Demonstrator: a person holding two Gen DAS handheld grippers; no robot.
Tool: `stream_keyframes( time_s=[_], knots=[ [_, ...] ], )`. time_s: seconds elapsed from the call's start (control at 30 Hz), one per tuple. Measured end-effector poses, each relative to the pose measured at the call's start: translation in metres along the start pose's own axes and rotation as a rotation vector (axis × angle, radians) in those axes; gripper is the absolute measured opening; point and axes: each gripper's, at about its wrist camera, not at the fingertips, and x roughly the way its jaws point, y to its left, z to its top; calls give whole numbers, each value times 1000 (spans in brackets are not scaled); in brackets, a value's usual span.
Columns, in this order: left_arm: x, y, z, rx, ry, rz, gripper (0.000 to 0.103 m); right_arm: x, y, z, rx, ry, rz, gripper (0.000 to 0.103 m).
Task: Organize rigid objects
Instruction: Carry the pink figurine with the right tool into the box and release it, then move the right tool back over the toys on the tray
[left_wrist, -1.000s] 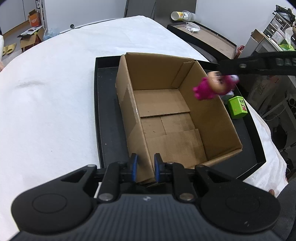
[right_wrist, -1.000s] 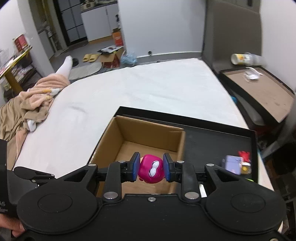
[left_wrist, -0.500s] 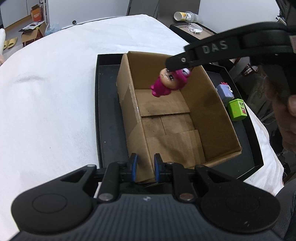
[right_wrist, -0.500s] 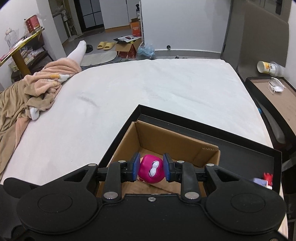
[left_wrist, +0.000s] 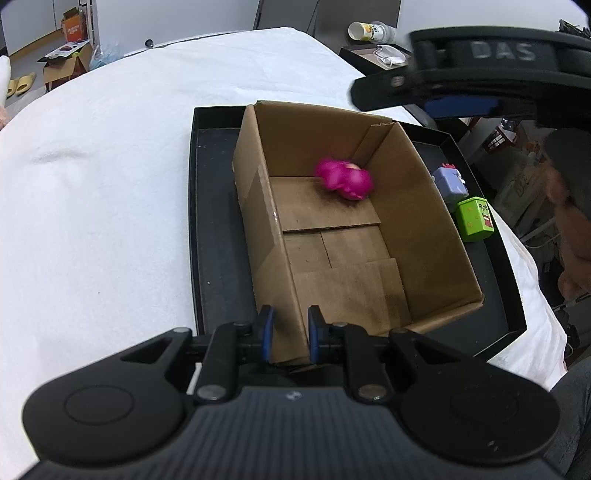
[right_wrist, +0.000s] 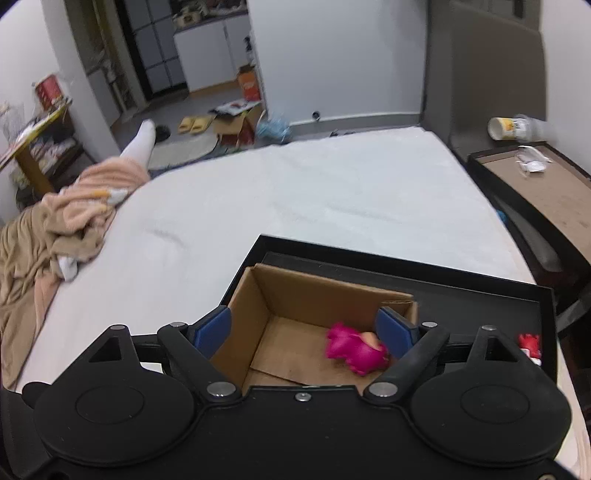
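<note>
Pink toy (left_wrist: 344, 179) is blurry, down in the far corner of the cardboard box (left_wrist: 424, 236), nothing gripping it. My right claw (right_wrist: 304, 328) is opening wide above it, pads clear of the toy. My left claw (left_wrist: 290, 334) is clamped on the box's near wall, box sitting in a black tray (left_wrist: 216, 258) on the bed (left_wrist: 92, 203)

White bed (right_wrist: 295, 206), tan blanket (right_wrist: 55, 236) bunched at its far left edge, yellow slippers (right_wrist: 195, 123) on the floor, paper cup (right_wrist: 504, 128) lying on a side desk (right_wrist: 546, 192), orange carton (right_wrist: 249, 85) near the doorway.
</note>
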Motion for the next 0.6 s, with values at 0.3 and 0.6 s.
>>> stream_keyframes(
  time_s=[0.3,0.6],
  knots=[
    [1,-4,1,11,2,17,17,-32,-9,-13,-44,-90,-63,98],
    [2,-6,1,17,2,26,17,-64,-27,-35,11,-163,-69,103]
  ],
)
